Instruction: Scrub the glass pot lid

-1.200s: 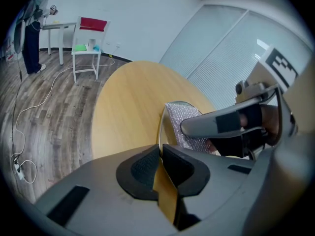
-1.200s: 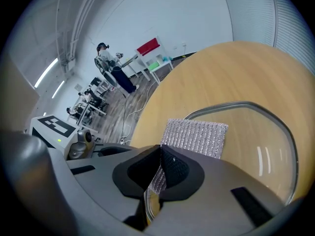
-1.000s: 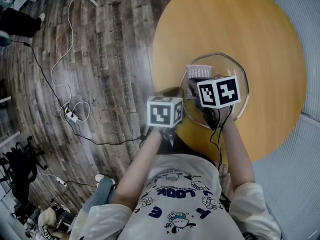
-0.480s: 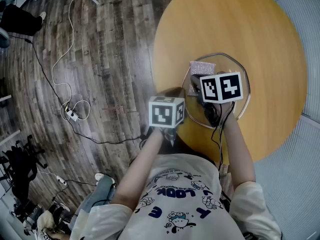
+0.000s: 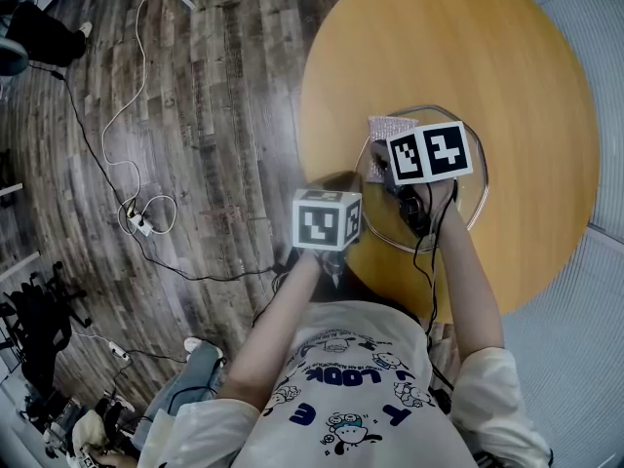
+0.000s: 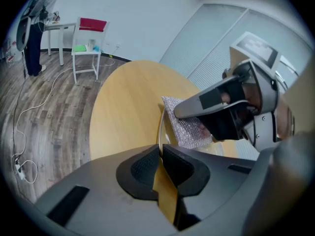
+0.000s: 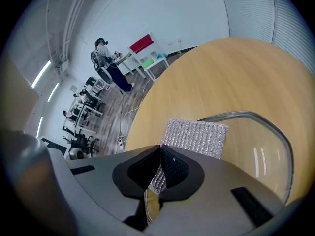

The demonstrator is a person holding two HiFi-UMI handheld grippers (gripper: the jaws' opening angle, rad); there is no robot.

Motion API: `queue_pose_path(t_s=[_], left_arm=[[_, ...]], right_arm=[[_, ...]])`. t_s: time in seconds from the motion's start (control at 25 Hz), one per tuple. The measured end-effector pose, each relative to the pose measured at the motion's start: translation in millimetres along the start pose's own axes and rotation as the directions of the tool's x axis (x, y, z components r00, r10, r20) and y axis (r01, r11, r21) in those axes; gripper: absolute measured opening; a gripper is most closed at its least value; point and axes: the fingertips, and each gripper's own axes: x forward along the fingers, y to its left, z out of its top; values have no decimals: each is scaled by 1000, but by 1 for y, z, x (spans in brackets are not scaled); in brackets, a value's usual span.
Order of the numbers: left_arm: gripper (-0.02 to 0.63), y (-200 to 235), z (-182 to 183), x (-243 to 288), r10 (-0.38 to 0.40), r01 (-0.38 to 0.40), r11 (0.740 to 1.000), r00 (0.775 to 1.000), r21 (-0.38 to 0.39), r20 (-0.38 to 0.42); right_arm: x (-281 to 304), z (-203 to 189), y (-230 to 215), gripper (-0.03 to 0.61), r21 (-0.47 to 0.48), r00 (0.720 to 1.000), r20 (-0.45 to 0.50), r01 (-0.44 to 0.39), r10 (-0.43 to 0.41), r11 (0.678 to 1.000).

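Pad stroke has edged away from the person over the last second; the holding side has hardly moved.
Nearest the person, the left gripper [image 6: 160, 150] sits at the table's [image 5: 439, 47] near-left edge, jaws clamped on the thin metal rim of the glass lid [image 5: 475, 201]. The lid lies on the near part of the round top, close to that edge. Over it, the right gripper [image 7: 160, 152] is closed on a corner of the silvery scrub pad [image 7: 197, 137], and its marker cube now covers more of the pad in the head view. Beyond the lid the tabletop is open wood to the far rim. Left of the table, cables [image 5: 136, 213] trail across the floor [image 5: 214, 96].
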Motion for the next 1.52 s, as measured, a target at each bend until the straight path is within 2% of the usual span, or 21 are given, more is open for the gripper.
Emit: queue_pose_path(t_s=[0.32,0.64,1.24,1.52], left_arm=[[31,-1,3,-1,4,-4,1000,1000,0,0],[31,0,5,-5,0,0,1000,1000,0,0],[31,3,1,0,7,-7,1000,1000,2,-1],[31,1,-1,-1,12,-12,1000,1000,0,0]], right_arm=[[3,7,2,32,-65,996,-84,8,-14,998],[1,15,-3,32,-113,993,-109,33,-45,993],[-9,20,-33,32,-95,993,-82,75,-83,993],[-21,19,-50,32,-52,993,-57,97,-100,994]])
